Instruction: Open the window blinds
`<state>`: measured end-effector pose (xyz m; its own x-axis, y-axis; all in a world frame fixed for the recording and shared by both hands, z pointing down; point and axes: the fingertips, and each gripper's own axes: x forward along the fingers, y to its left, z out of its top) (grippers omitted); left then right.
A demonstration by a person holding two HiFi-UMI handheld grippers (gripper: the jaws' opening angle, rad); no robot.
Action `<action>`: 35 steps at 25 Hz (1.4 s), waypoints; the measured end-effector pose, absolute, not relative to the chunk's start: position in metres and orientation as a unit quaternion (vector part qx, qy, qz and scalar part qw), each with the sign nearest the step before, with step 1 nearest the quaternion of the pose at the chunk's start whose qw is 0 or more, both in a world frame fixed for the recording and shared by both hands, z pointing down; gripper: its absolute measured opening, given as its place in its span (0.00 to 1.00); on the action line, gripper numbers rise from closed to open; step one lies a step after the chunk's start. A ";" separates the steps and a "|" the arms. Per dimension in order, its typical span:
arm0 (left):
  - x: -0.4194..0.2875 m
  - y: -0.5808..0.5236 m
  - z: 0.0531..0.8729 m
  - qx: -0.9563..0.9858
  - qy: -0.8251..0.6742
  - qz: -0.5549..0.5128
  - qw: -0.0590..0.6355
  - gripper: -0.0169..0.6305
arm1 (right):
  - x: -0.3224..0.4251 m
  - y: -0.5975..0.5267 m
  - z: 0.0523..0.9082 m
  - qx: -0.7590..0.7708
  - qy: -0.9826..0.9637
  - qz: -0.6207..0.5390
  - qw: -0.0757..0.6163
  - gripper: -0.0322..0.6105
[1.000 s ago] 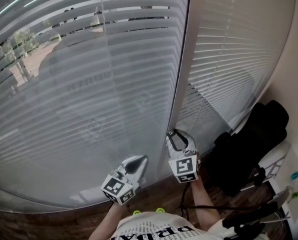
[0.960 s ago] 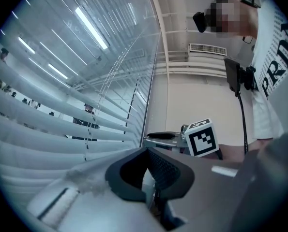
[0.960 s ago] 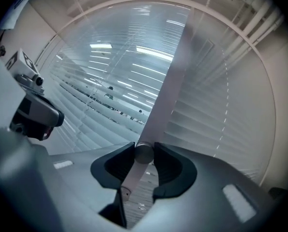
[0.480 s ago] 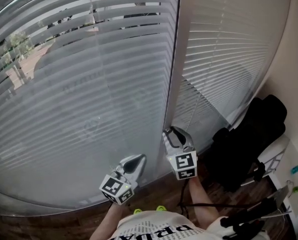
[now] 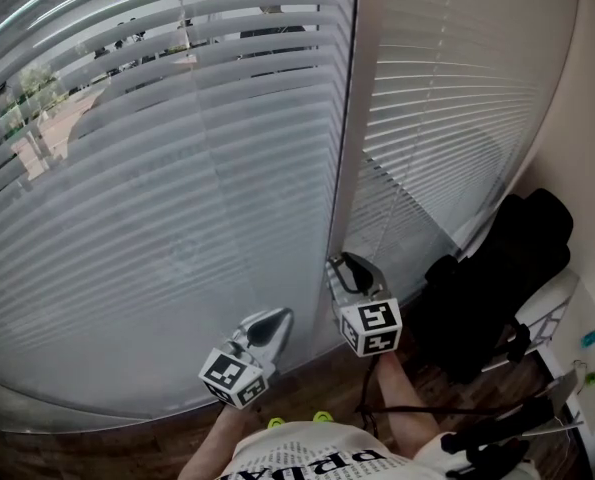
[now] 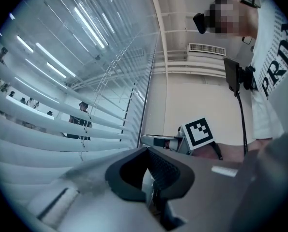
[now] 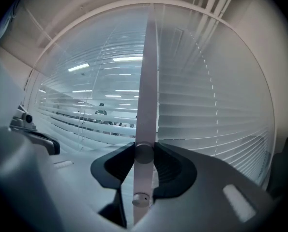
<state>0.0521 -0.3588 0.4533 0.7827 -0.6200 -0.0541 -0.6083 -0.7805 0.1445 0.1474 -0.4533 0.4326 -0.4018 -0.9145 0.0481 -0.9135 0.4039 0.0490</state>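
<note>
Two white slatted blinds hang ahead, a wide one (image 5: 177,188) on the left and a narrower one (image 5: 457,118) on the right, with a pale pillar (image 5: 352,148) between them. The left blind's upper slats let the street and people outside show through. My right gripper (image 5: 349,268) is level at the foot of the pillar and shut on the blinds' pale tilt wand (image 7: 146,105), which stands upright between its pads (image 7: 169,164). My left gripper (image 5: 277,320) hangs beside it, a little lower left, shut on nothing; its jaws (image 6: 151,192) point along the left blind.
A black chair with a dark bag (image 5: 497,288) stands close on the right, against the wall. A white desk edge (image 5: 587,358) with small items lies at the far right. A black cable (image 5: 427,413) crosses the wooden floor below my right arm.
The right gripper has rolled about its own pointing line with the wand in its jaws; its marker cube now sits tilted. The left gripper has stayed put.
</note>
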 end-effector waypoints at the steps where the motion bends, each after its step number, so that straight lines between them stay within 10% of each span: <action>1: 0.052 -0.359 0.453 0.942 -0.325 -0.050 0.060 0.01 | 0.147 -0.453 0.432 0.546 -0.837 -0.007 0.033 0.26; 21: 0.057 -0.359 0.450 0.945 -0.320 -0.049 0.055 0.01 | 0.151 -0.455 0.434 0.520 -0.841 0.129 -0.082 0.26; 35: 0.052 -0.364 0.449 0.941 -0.329 -0.053 0.053 0.01 | 0.133 -0.442 0.425 0.516 -0.787 -0.252 0.226 0.30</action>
<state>0.0515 -0.3638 0.4489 0.7781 -0.6248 -0.0642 -0.6136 -0.7780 0.1347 0.1326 -0.4422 0.4252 -0.3664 -0.9256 0.0951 -0.6982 0.3410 0.6295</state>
